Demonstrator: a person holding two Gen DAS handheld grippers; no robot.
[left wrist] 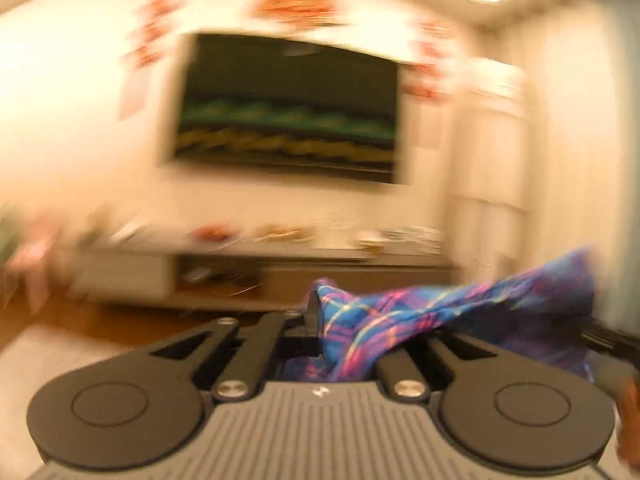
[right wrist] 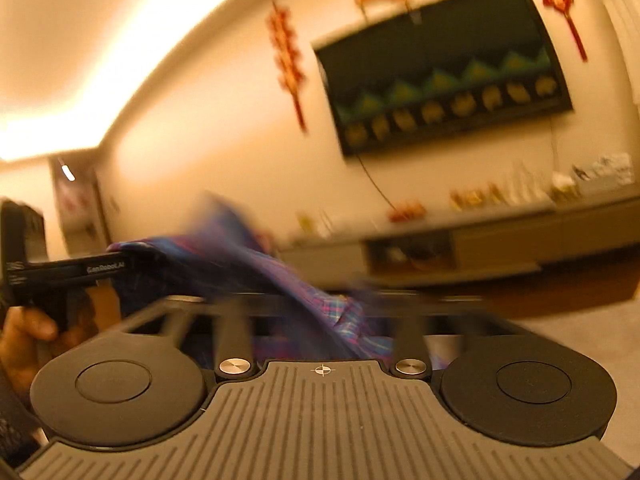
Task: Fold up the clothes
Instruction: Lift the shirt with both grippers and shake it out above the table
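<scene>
The light, limp plaid garment [left wrist: 420,312] hung in the air below the wall television [left wrist: 288,108], the left gripper [left wrist: 316,332] clamped on one edge, the right gripper's [right wrist: 320,312] jaws too blurred to judge.

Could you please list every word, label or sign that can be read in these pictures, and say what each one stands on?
"GanRobot.AI": white print on the side of the left gripper, seen from the right wrist view; the last letters are blurry.
Red wall hangings: any characters are too blurred to read.
TV: only blurred shapes, no readable text.
</scene>
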